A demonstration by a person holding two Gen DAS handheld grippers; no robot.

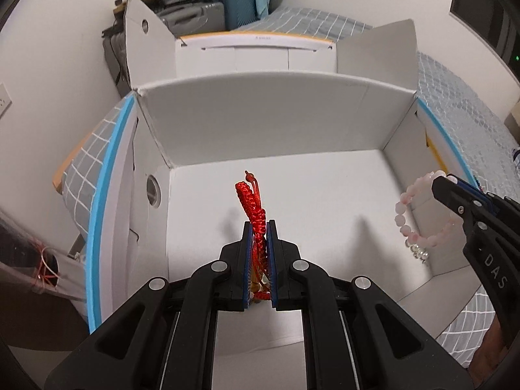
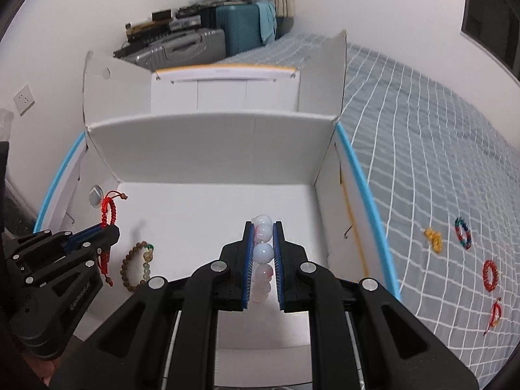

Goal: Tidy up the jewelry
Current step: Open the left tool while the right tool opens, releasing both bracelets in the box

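While both units hang over white box (image 1: 260,123), L gripper (image 1: 259,227) clamps red cord bracelet (image 1: 255,204); R gripper (image 2: 262,227) clamps pink bead bracelet (image 2: 262,250).

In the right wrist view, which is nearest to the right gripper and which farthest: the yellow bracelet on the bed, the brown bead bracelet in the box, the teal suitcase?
1. Brown bead bracelet: on the box floor, left of the right gripper.
2. Yellow bracelet: on the bed, right, outside the box.
3. Teal suitcase: far back against the wall.

Both wrist views close above white box (image 1: 260,120)
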